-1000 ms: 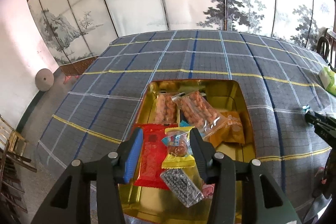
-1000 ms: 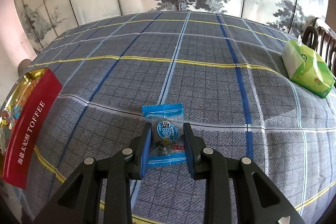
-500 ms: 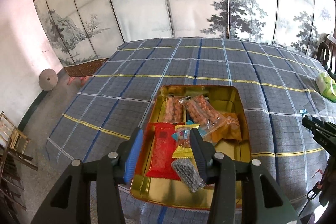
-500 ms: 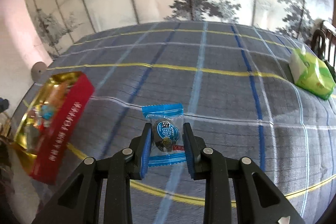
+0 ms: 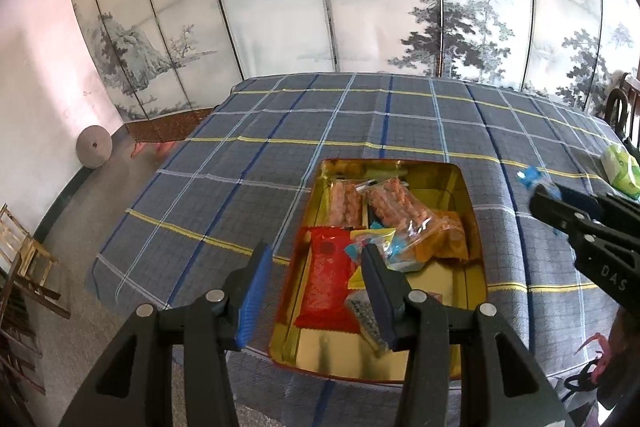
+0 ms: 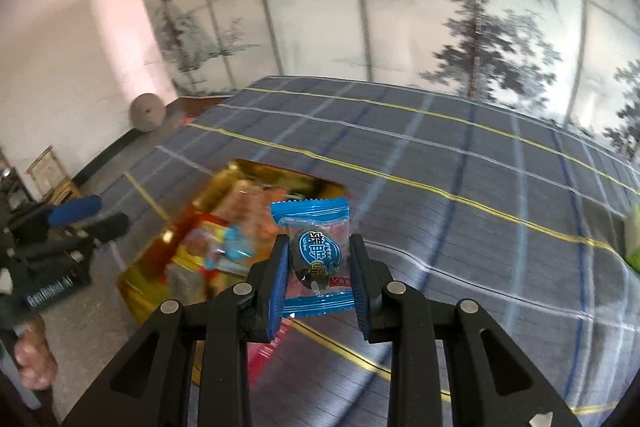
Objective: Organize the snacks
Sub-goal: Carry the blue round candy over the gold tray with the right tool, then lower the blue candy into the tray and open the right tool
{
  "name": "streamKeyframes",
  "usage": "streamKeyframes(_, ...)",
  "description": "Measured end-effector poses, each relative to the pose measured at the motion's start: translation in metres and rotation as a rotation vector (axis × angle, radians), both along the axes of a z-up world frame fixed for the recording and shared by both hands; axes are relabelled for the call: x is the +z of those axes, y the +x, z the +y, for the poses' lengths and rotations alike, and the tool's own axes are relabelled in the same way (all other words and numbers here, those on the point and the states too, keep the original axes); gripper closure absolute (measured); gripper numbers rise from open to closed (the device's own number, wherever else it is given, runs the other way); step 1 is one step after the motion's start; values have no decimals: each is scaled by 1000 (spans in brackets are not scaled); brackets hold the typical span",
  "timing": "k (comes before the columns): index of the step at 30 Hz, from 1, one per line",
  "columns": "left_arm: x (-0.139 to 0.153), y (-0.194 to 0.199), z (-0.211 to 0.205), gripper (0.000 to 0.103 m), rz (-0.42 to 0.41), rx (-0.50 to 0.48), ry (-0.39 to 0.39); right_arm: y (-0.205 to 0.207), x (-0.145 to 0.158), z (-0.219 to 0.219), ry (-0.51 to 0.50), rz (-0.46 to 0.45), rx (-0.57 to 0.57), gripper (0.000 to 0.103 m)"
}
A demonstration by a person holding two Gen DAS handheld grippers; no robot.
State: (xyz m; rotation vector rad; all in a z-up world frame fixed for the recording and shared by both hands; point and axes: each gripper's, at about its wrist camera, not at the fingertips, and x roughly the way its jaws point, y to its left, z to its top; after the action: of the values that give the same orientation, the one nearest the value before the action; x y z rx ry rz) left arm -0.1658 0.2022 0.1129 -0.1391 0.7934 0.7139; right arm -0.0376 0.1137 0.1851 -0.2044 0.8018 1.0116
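While the left gripper (image 5: pixel 316 291) hung spread and empty just over the near end of the gold tin (image 5: pixel 472 195), snack packs filled most of that tin. Seen from the right wrist, the right gripper (image 6: pixel 320 269) pinched the blue candy (image 6: pixel 314 255) beside the tin; it should drop it into a bare spot.

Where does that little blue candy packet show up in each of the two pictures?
Left wrist view: blue candy packet at the far right, blurred, at the tip of the right hand-held gripper.
Right wrist view: packet low centre, clamped between the gripper's fingers.
Shared landmark: the gold tin of snacks.
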Motion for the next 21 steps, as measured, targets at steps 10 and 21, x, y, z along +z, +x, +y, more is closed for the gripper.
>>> streamKeyframes(10,-17,-13,23,56,19,46,-37,-6,-14,57,-11,50,62,77)
streamKeyframes(21,-37,-21,44,56,44,72,-78,2,-29,101,-38,83,85,77)
